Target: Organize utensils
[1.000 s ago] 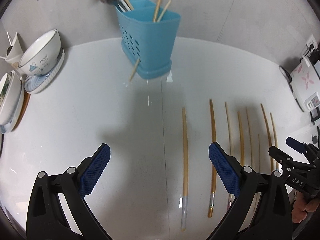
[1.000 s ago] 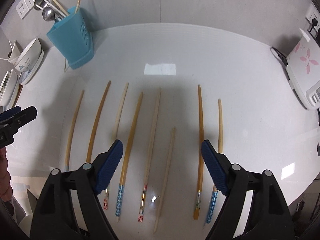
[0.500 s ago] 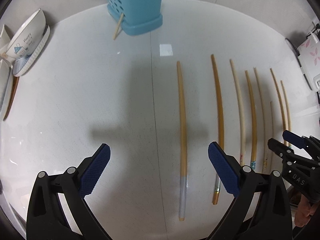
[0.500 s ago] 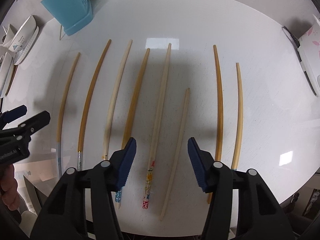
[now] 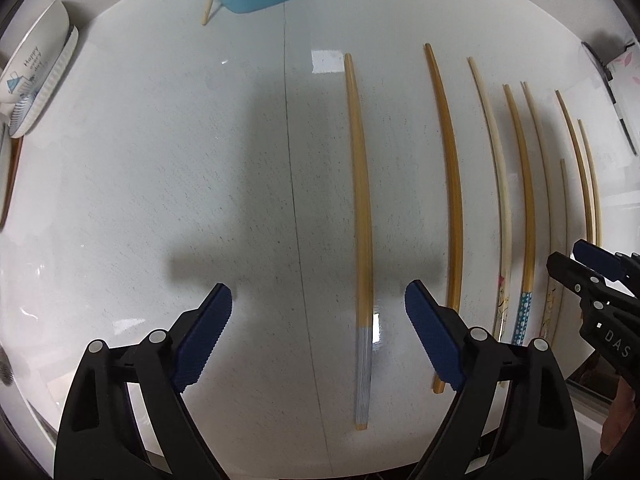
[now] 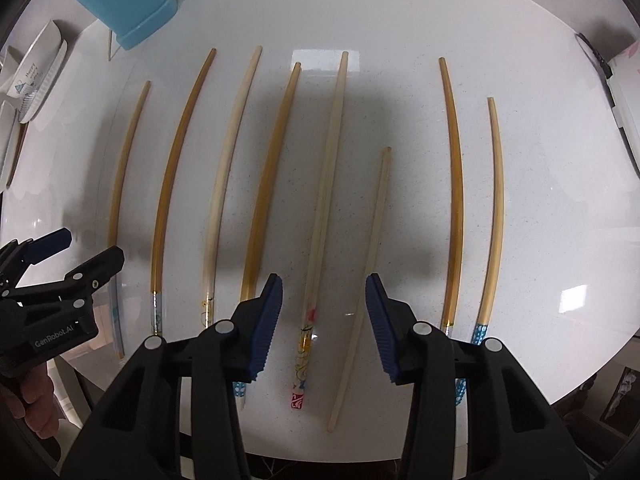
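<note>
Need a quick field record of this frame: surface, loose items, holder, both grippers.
surface: white countertop
loose items: eight chopsticks lying side by side, e.g. red-ended chopstick
holder: blue utensil holder at far left
left gripper: open, silver-ended chopstick lies between its fingers
right gripper: open, straddling red-ended chopstick and plain short chopstick

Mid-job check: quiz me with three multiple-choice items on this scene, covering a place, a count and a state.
1. In the right wrist view, the blue holder stands:
A. far left
B. far right
C. between the fingers

2. Chopsticks lying in the row:
A. five
B. eight
C. twelve

3. The right gripper is:
A. shut on a chopstick
B. open, holding nothing
C. shut, empty

Answers:
1 A, it sits at the upper left of that view.
2 B, eight lie side by side.
3 B, its fingers are spread with chopsticks lying free between them.
</note>
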`<control>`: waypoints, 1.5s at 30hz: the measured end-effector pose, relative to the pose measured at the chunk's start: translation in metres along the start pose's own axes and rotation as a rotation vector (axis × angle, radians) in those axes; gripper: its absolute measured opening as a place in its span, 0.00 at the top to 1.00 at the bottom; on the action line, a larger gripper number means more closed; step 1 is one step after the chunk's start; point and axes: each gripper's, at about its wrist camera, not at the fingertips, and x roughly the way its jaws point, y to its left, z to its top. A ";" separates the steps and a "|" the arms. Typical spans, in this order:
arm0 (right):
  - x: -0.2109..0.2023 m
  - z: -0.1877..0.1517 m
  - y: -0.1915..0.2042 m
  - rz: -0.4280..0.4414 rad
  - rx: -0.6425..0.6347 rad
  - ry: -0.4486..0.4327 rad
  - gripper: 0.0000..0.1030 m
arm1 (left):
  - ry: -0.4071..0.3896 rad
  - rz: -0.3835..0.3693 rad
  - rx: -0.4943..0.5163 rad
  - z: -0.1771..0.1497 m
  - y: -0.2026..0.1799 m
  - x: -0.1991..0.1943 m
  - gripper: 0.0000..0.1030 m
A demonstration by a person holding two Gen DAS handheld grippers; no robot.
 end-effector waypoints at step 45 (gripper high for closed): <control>-0.005 0.023 -0.004 -0.012 0.030 0.023 0.94 | 0.000 -0.028 -0.005 -0.006 -0.023 -0.031 0.93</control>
